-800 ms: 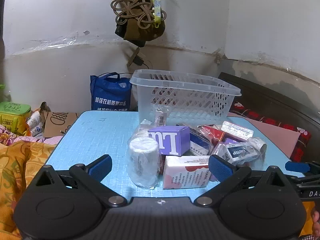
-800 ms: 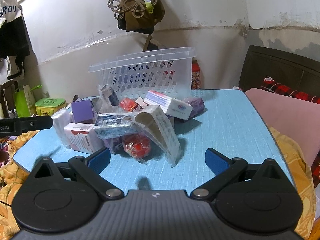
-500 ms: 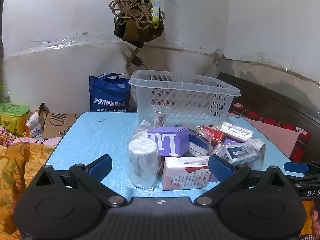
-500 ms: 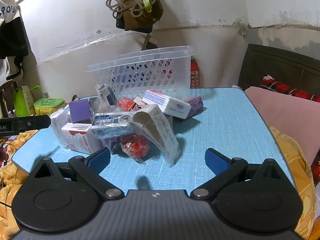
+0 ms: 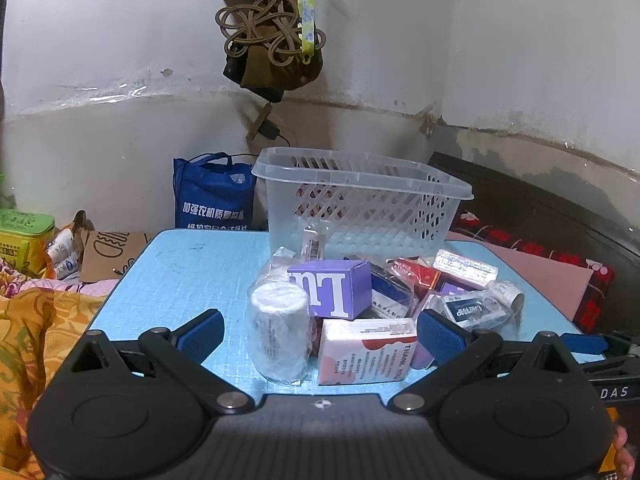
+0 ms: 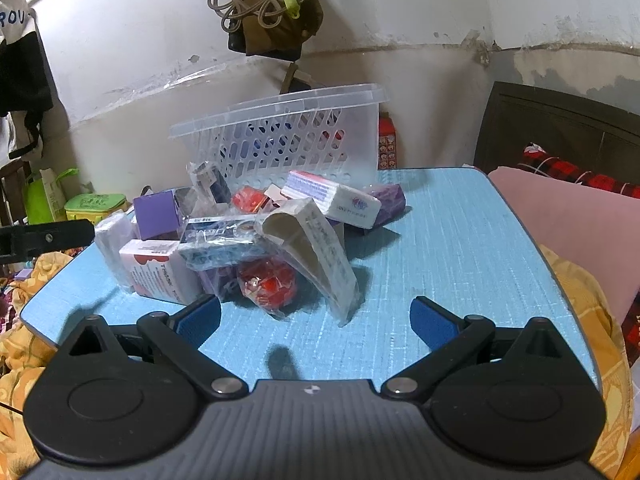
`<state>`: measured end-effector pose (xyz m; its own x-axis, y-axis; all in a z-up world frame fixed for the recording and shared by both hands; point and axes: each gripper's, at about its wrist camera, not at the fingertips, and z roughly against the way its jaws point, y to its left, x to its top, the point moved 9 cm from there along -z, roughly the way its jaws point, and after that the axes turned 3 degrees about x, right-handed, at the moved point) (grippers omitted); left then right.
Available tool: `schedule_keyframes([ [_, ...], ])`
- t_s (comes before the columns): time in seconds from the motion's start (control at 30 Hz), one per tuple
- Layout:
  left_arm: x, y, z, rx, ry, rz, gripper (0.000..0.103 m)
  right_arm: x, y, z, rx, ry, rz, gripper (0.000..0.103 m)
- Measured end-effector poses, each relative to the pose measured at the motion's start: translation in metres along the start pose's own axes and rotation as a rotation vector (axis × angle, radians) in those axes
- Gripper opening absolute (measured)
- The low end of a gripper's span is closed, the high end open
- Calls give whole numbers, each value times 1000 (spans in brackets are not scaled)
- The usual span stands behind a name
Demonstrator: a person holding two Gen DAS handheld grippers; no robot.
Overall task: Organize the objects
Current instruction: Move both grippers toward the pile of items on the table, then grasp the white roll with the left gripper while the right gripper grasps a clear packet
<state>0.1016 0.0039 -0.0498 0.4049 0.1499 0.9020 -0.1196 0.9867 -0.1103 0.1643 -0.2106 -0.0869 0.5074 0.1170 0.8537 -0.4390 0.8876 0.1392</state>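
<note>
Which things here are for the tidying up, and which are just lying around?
For tidying: basket, purple box, wrapped roll, pink box, red ball, white box.

Just lying around: blue bag, green tin, hanging cord, pink pillow.

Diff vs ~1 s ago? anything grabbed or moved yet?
Nothing grabbed or let go. Both views sit a touch lower in frame than before, so the cameras shifted slightly. The left hand-held gripper and right hand-held gripper are open and empty as before. The pile, with the purple box and red packet, lies unchanged in front of the basket on the table.
</note>
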Motion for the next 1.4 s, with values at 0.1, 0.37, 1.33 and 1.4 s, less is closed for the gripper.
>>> schedule_keyframes([
  [0.1, -1, -1, 1, 1, -1, -3, 103, 0, -1, 0, 3, 5, -1, 103],
  [0.37, 0, -10, 3, -33, -11, -22, 103, 0, -2, 0, 21, 8, -8, 103],
  [1.33, -9, -1, -4, -63, -2, 6, 100, 7, 5, 7, 77, -62, 7, 101],
  [1.4, -11, -1, -3, -76, -4, 6, 99, 8, 2, 10, 75, -78, 2, 100],
])
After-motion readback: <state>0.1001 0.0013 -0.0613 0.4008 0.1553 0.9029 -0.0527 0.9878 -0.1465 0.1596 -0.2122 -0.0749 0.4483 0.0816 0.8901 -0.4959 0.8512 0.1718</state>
